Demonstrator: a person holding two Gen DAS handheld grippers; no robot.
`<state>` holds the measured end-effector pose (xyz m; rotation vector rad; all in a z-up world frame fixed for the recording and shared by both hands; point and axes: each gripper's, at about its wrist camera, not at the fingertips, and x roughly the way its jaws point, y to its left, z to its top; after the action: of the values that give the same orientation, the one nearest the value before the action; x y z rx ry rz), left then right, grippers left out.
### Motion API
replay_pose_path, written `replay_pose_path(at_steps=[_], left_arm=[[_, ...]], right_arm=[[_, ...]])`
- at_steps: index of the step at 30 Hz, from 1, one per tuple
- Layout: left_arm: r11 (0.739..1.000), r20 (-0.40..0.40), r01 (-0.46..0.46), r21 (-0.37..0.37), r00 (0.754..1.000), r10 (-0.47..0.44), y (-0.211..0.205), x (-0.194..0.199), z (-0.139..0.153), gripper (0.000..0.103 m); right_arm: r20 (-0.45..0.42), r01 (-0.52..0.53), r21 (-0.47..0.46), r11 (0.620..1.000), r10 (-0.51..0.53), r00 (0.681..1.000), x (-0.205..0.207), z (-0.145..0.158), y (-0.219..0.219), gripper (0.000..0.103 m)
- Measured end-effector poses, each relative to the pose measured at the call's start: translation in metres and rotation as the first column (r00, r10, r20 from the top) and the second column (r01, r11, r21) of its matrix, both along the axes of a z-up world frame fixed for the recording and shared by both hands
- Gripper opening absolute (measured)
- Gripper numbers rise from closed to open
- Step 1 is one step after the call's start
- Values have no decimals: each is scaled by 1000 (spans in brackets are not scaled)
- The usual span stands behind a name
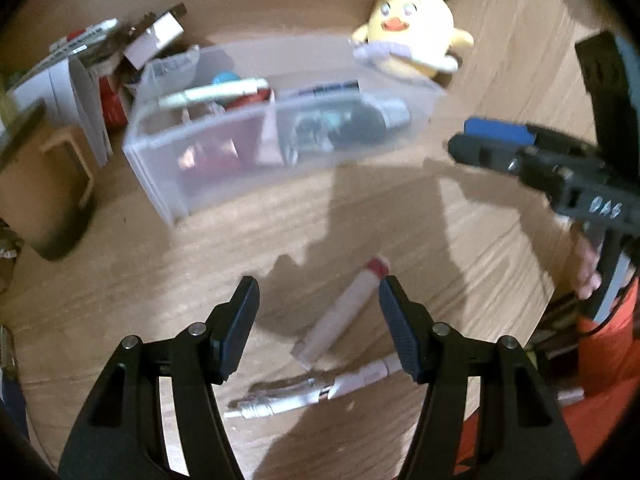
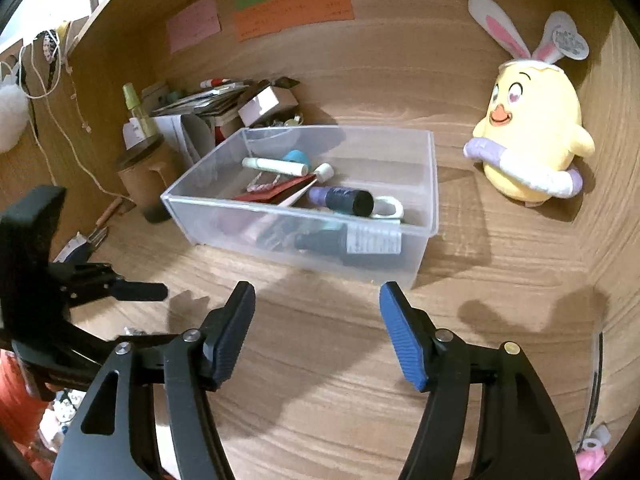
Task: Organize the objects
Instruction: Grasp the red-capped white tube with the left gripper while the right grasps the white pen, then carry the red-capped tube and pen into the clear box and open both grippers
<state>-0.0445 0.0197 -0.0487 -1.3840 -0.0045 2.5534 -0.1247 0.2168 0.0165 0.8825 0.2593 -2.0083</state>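
A clear plastic bin (image 1: pixel 160 168) (image 2: pixel 208 220) stands on the wooden desk, holding several small items: tubes, a dark bottle, a red packet. In the left wrist view my left gripper (image 1: pixel 318 284) is open above the desk. A white tube with a red cap (image 1: pixel 344 312) lies on the wood in the gap between its fingers, with neither pad touching it. A white cable with a metal end (image 1: pixel 304 394) lies just nearer. My right gripper (image 2: pixel 318 300) (image 1: pixel 468 142) is open in front of the bin with nothing between its fingers. The left gripper (image 2: pixel 140 290) shows at the right wrist view's left edge.
A yellow plush chick with rabbit ears (image 2: pixel 528 136) (image 1: pixel 412 36) sits right of the bin. A brown mug (image 2: pixel 144 184) (image 1: pixel 52 200) and a pile of papers and boxes (image 2: pixel 216 100) stand to the bin's left. Sticky notes (image 2: pixel 292 8) hang on the wooden back wall.
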Motion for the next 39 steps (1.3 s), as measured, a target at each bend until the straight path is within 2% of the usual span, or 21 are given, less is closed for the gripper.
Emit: replay_pose_path(at_steps=[2,4,5,8,10,12,16,24,26,28,29,31,34,39], left_arm=[[1000,22,-1,-2,1000,1,2,-2,-7,62],[1000,38,5,5,999,-5,2,-3,-13,54],[1000,31,8,-1,999,-8,3,-3,-14,54],[999,9,20,-28,1000,-19,6,1,-15,38],[998,-10,12,-59,1000,-12,6,1,-15,21],[998,-15,3,-65,1000,-4,2,2,-15,14],[996,-24,-39,-75,999,37,-13,-2,-16,14],[989,-19,-132,-63,991,131,-58,-5,-16,14],[987,-18,-152,-54,988,151,-66,-3,-16,14],[986,-19,-157,-46,987,157,-71,0,-16,14],[986,-20,-160,-44,987,159,-73,1,-17,14],[986,-23,-158,-43,987,158,-75,2,-17,14],[986,-34,-155,-55,988,153,-72,2,-17,14],[986,-57,-152,-69,987,149,-68,-1,-18,14]], right_arm=[[2,-12,8,1000,12,1000,5,-1,0,61],[-2,-28,16,999,28,1000,13,-3,0,61],[-1,-40,18,999,40,999,17,-3,0,61],[7,-75,22,997,75,997,28,-5,-1,61],[22,-103,26,994,102,995,36,-9,-3,61],[32,-131,34,991,130,991,44,-14,-8,61],[57,-214,54,975,211,976,63,-26,-23,61],[92,-378,96,921,370,924,105,-48,-67,61],[76,-401,115,909,394,916,113,-53,-75,55],[71,-408,140,902,402,913,116,-58,-81,40],[51,-400,145,905,397,917,118,-58,-81,38],[47,-394,154,906,391,919,116,-59,-79,21],[42,-355,161,921,353,935,106,-59,-68,15],[65,-256,154,954,248,966,79,-57,-50,11]])
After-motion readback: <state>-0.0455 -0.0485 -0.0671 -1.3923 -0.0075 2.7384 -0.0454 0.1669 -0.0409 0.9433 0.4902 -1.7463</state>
